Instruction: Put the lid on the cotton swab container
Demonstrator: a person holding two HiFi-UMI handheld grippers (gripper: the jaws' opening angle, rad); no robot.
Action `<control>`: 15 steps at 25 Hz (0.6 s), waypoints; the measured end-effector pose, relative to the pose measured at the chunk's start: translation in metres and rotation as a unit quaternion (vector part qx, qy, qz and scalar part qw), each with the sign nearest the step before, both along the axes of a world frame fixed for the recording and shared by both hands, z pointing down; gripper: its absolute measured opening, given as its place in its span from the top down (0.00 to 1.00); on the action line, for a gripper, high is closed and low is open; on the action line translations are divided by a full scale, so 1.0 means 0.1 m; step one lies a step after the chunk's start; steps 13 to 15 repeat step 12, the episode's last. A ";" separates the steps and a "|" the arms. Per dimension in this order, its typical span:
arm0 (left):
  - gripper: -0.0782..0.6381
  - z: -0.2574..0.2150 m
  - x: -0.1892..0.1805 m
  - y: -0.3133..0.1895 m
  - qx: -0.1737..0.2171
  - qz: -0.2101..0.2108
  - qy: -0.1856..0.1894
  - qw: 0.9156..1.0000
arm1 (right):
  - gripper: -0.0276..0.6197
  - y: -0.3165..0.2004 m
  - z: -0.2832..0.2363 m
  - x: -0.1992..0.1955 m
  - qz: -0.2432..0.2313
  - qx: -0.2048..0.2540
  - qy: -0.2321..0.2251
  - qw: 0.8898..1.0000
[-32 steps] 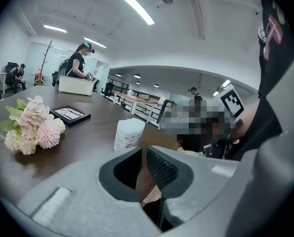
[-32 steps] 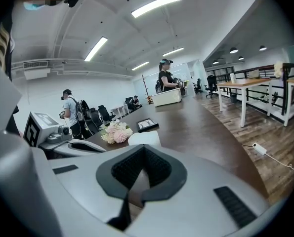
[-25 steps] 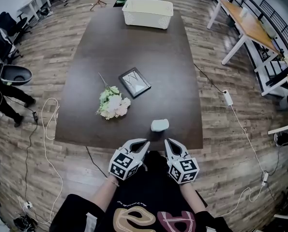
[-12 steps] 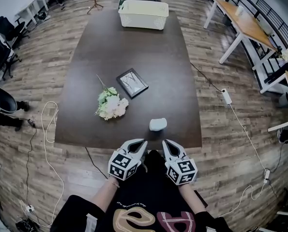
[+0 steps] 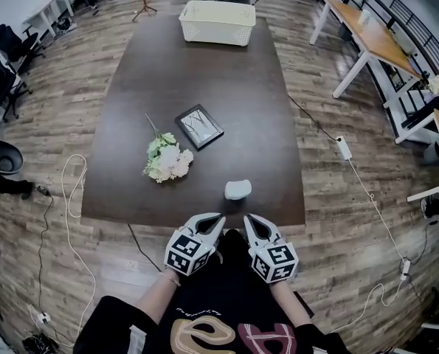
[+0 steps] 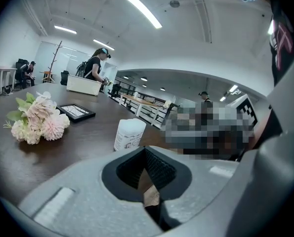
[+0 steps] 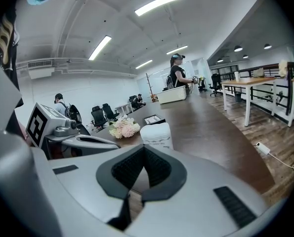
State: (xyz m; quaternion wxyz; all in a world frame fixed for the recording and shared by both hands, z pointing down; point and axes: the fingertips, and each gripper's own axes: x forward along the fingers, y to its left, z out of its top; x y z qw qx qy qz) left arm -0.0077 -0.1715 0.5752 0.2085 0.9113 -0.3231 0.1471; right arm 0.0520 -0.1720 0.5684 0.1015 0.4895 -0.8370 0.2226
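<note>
The cotton swab container [image 5: 237, 189] is a small white tub with a printed label, upright near the table's front edge. It also shows in the left gripper view [image 6: 129, 134] and the right gripper view [image 7: 156, 135]. I cannot make out a separate lid. My left gripper [image 5: 217, 219] and right gripper [image 5: 248, 220] hang side by side just off the front edge, short of the container, both pointing at it. In each gripper view the jaws meet at the tips, left gripper [image 6: 146, 151], right gripper [image 7: 143, 148], with nothing between them.
A bunch of pale flowers [image 5: 167, 159] lies left of the container and a black picture frame [image 5: 199, 126] lies mid-table. A white basket [image 5: 217, 22] stands at the far end of the dark table [image 5: 271, 109]. Cables [image 5: 71, 190] trail on the wooden floor.
Both grippers have kept their place. The head view has shifted a little, and the person's legs at the left edge have left the picture.
</note>
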 end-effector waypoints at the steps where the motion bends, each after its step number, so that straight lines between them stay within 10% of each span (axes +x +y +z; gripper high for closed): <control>1: 0.88 0.00 0.00 0.00 0.001 -0.001 0.000 1.000 | 0.95 0.00 0.01 0.01 0.000 -0.001 0.001 1.000; 15: 0.88 0.00 -0.03 -0.06 -0.001 -0.019 -0.003 1.000 | 0.95 -0.04 -0.02 0.02 -0.005 0.002 0.004 1.000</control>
